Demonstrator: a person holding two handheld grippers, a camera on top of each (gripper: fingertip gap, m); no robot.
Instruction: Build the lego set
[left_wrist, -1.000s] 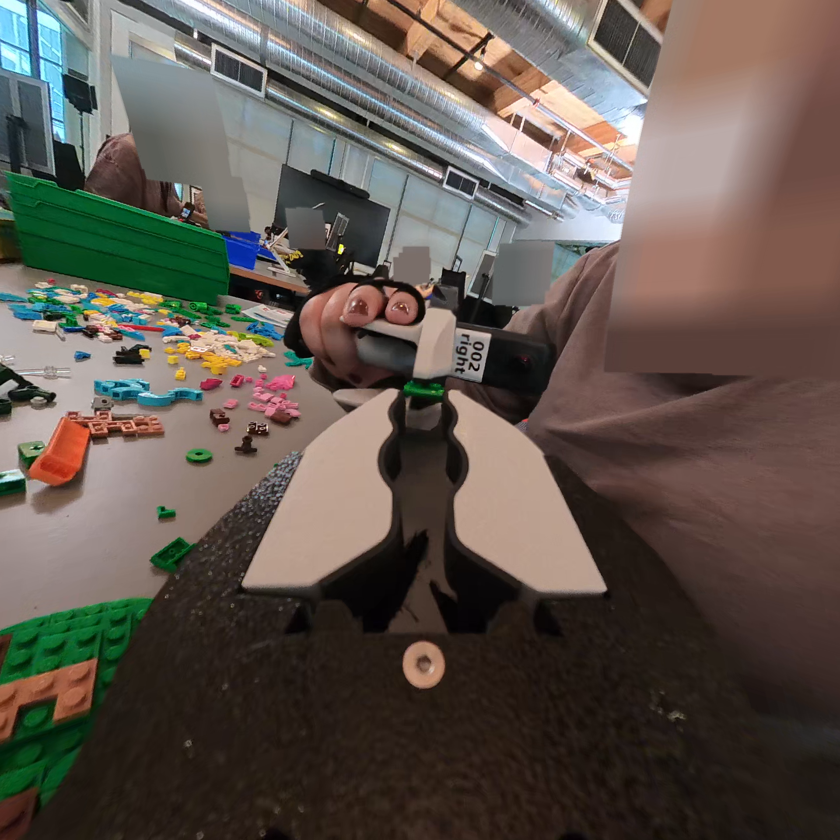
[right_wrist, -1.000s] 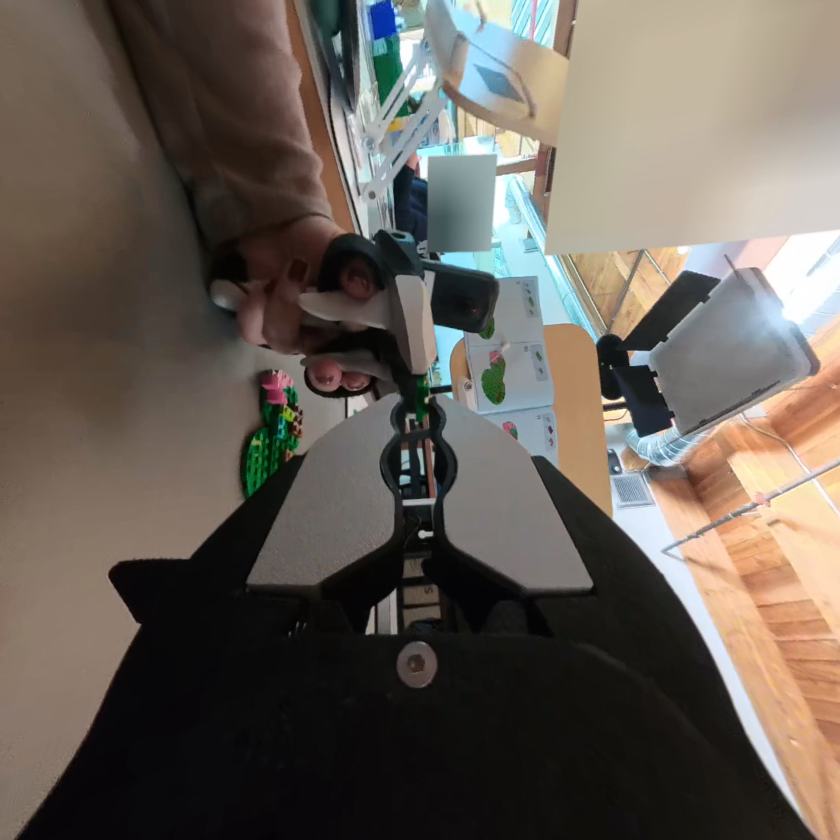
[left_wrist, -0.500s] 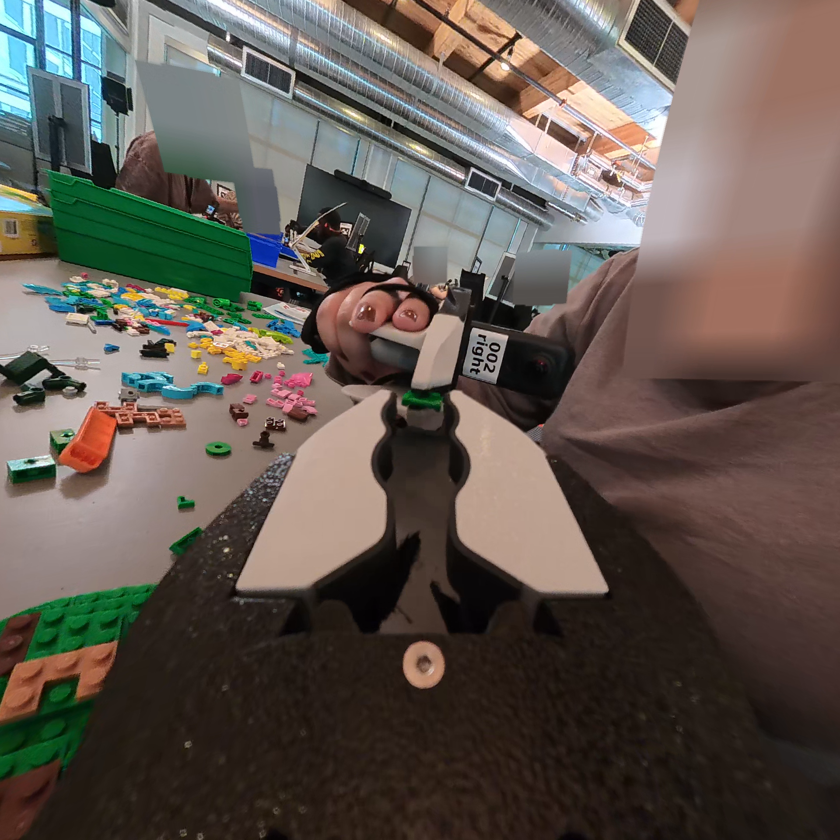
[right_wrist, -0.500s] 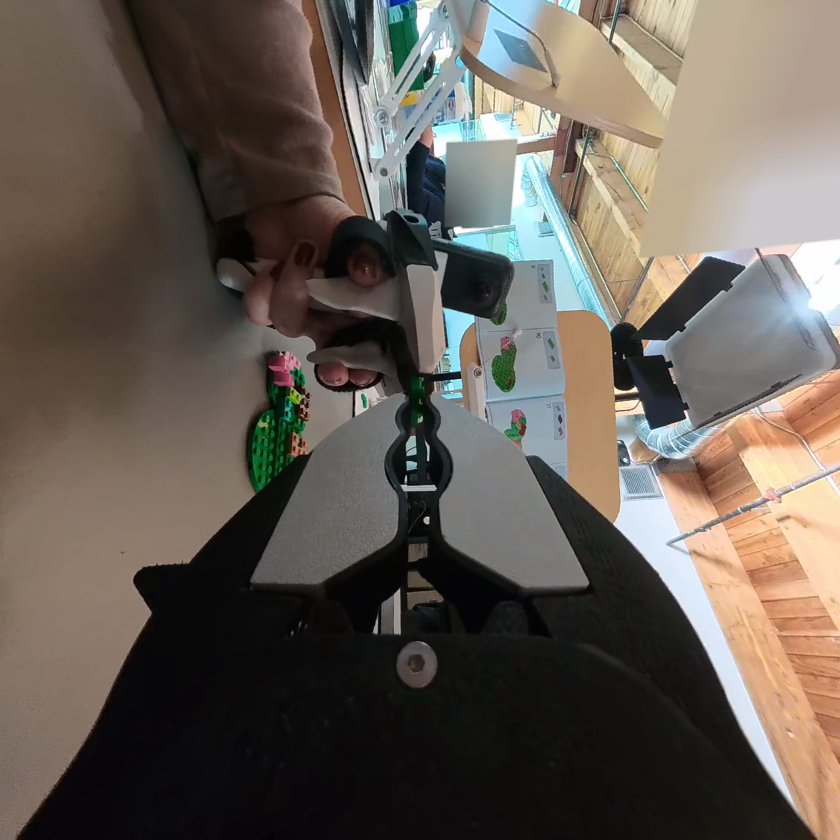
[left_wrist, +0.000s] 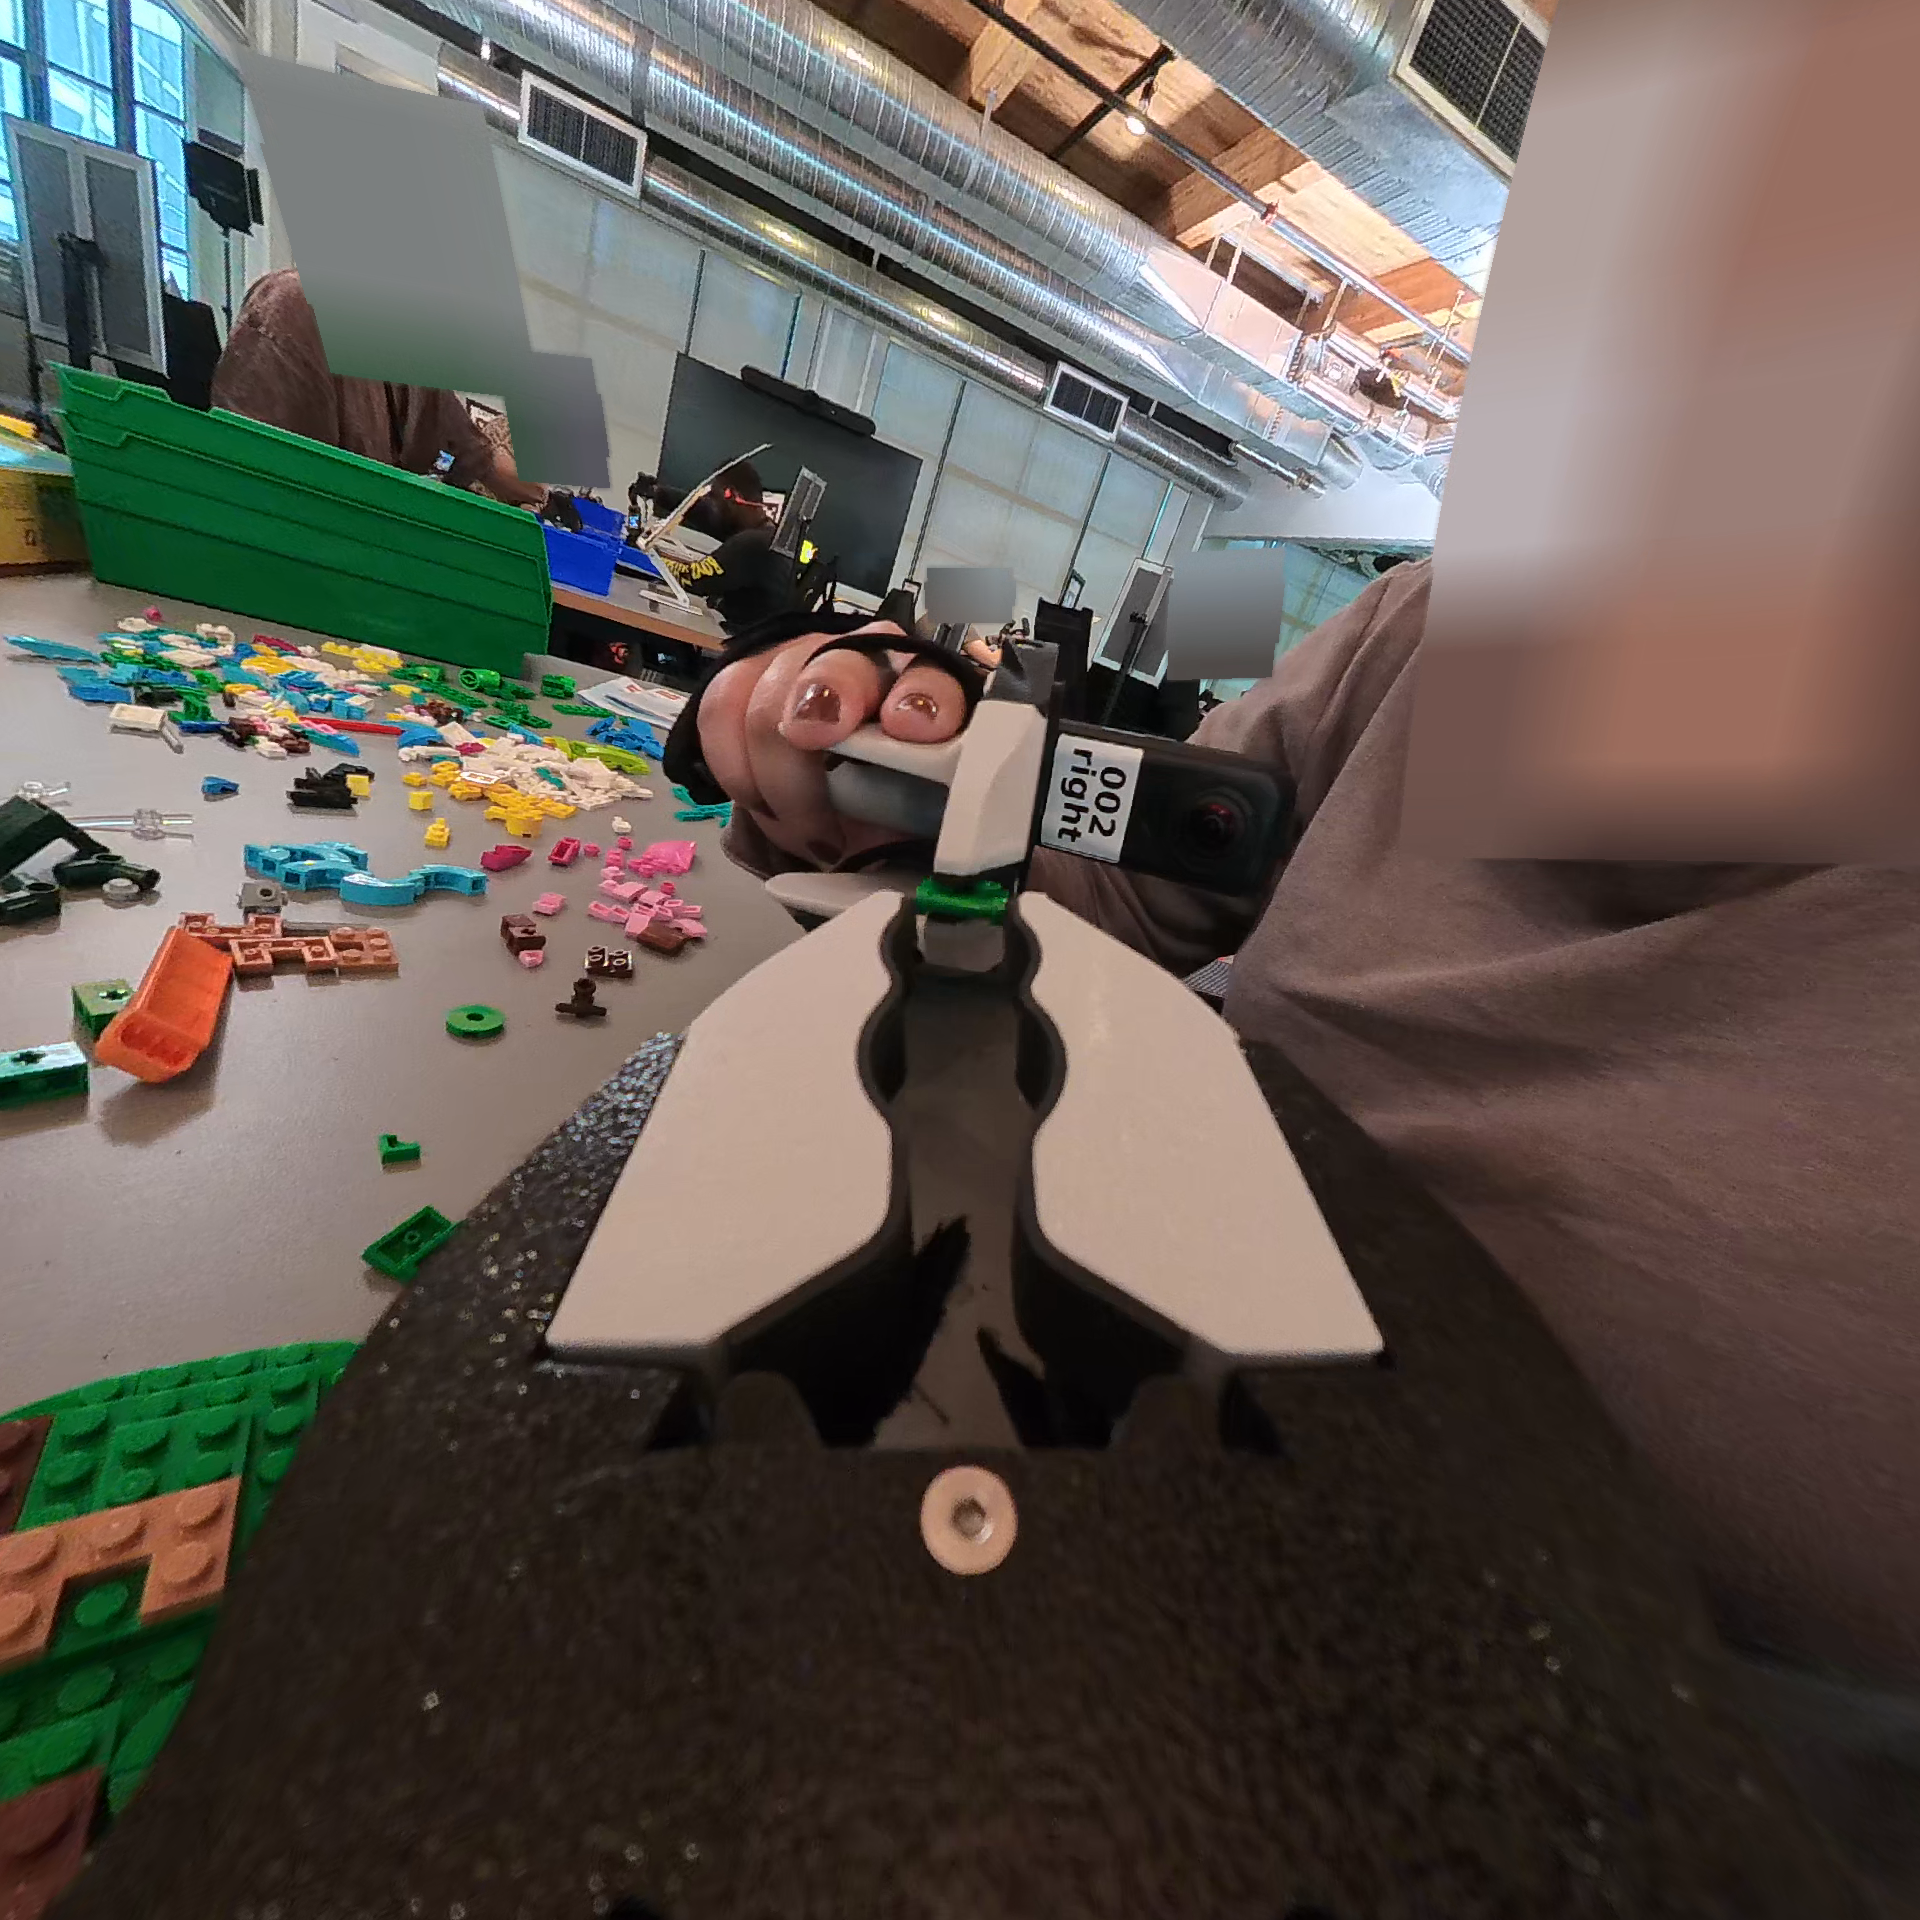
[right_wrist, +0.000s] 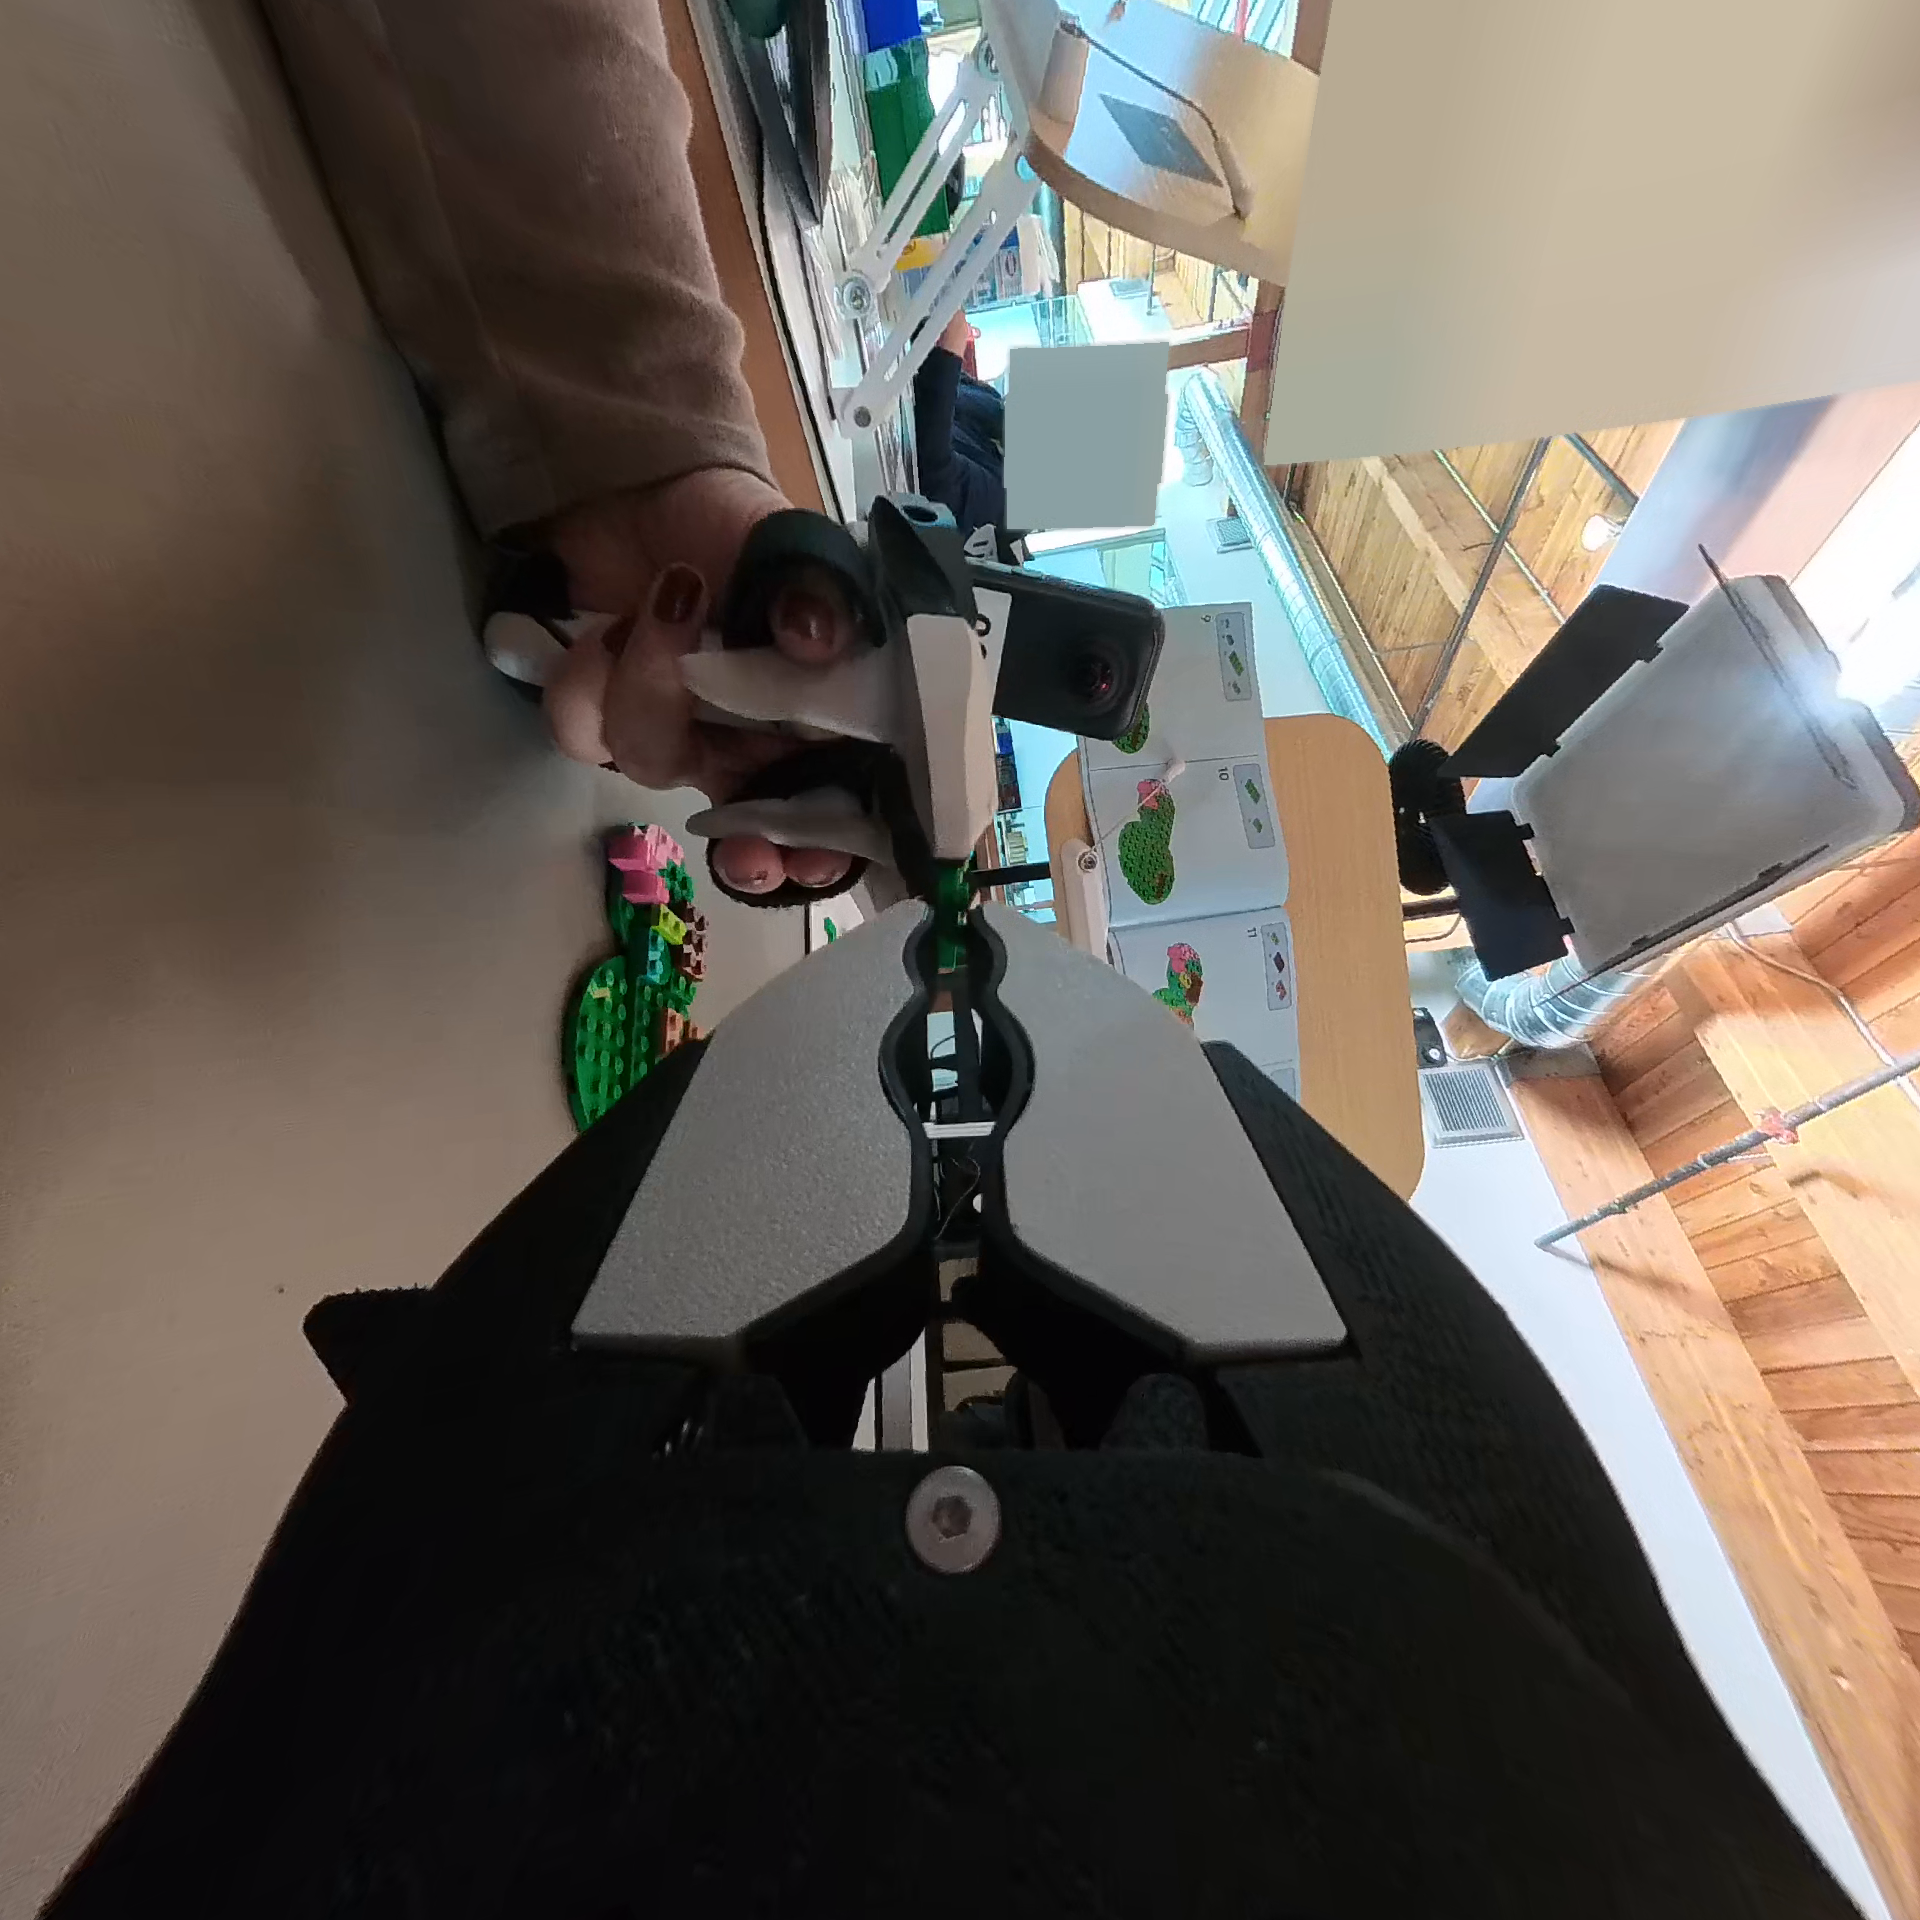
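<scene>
1. Grey surface (left_wrist: 260, 1195), wide and strewn with loose pieces across its far left.
2. Stack of green bins (left_wrist: 301, 540) at the far edge of the surface, behind the loose pieces.
3. Green studded build (left_wrist: 114, 1475) with brown plates on top, lying on the surface at the lower left of the left wrist view; in the right wrist view seen as a green cactus-shaped build (right_wrist: 623, 997) with pink pieces at one end.
4. Open instruction booklet (right_wrist: 1195, 831) propped on a wooden stand beyond the build in the right wrist view.
5. Left tool (left_wrist: 961, 914) raised above the surface, its 2 grey fingers nearly closed and pinching a small green piece (left_wrist: 961, 899) at the tips.
6. Right tool (right_wrist: 951, 914) met tip to tip with the left tool, fingers nearly closed on the same small green piece from the opposite side; turned crosswise to the left tool.
7. A hand (left_wrist: 790, 748) gripping the right tool's handle in the left wrist view; another hand (right_wrist: 665, 707) gripping the left tool's handle in the right wrist view.
8. Scatter of loose pieces (left_wrist: 436, 769) in many colours, well apart from both tools; an orange curved piece (left_wrist: 166, 1008) and a green ring (left_wrist: 475, 1021) lying nearer.
</scene>
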